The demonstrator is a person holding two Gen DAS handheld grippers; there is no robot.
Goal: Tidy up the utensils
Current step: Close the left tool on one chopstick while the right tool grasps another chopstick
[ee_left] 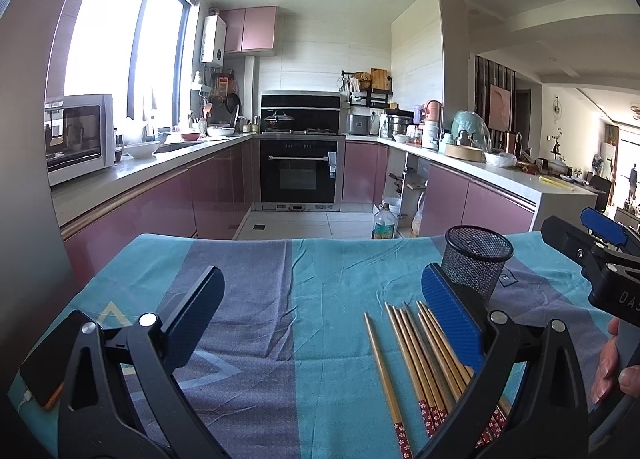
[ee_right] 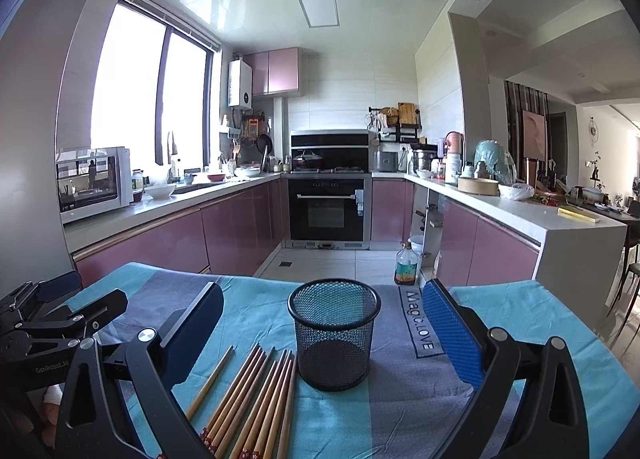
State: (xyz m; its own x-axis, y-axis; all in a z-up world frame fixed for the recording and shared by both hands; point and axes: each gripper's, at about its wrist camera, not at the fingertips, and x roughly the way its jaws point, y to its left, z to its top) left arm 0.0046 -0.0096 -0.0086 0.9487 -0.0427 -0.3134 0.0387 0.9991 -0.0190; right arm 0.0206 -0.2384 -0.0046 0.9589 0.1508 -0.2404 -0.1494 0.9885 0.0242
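Left gripper (ee_left: 326, 323): held low over the table, pointing toward the kitchen, its 2 blue-padded fingers (ee_left: 452, 319) spread wide with nothing between them. Its right finger sits over the chopstick bundle; whether it touches cannot be told. A bare hand (ee_left: 614, 367) shows at the right edge of the left wrist view, wrapped on the other tool's handle.

Right gripper (ee_right: 324, 333): also low and level, fingers (ee_right: 450, 333) wide apart, holding nothing. The cup stands between them in its view.

Counts:
- 1 black wire-mesh pen cup (ee_right: 334, 333), upright on the teal and grey-purple striped tablecloth (ee_right: 400, 419). Nothing can be seen standing in it.
- Bamboo chopsticks with red patterned ends (ee_right: 256, 399), lying flat just left of the cup, tips pointing away. About 9 can be made out; 1 lies slightly apart on the left of the bundle. Exact count uncertain where they overlap.
- 1 dark phone with orange edge (ee_left: 44, 359) on the cloth's left side.
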